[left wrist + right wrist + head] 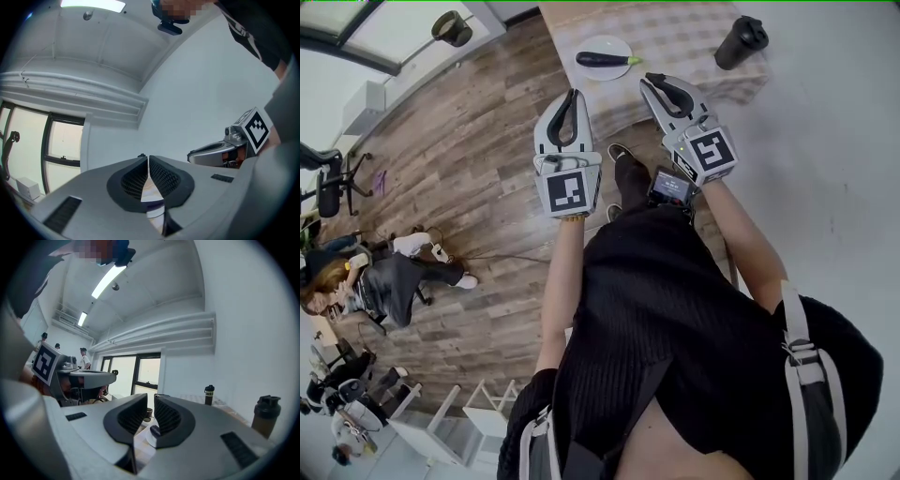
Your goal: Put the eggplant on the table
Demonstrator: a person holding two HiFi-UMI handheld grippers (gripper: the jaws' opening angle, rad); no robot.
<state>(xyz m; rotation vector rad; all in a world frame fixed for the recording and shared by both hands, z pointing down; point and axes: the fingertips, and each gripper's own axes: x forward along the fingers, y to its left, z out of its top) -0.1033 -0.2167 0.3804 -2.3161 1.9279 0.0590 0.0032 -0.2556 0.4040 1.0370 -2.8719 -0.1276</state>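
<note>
Black clothing on the person (675,319) fills the lower part of the head view, with both forearms reaching forward over the wooden floor (478,187). The left gripper (574,94) is clenched: in its own view the jaws meet at the tips (148,159) with nothing between them. The right gripper (652,81) is released. In its own view the jaws (151,399) stand a thin slit apart and clamp nothing.

Ahead of both grippers is the worktop (675,33), covered in a checked cloth. The eggplant (605,59) lies on its side on a white plate (609,43) near the worktop's front edge, apart from both grippers. A black tumbler (741,42) stands upright to the plate's right, well clear of it. Through the slit of the right gripper's jaws shows a pale disc with a dark end on it, probably that same plate (150,438), though it is too small to be sure. Another person (384,281) sits on the floor at the left.
</note>
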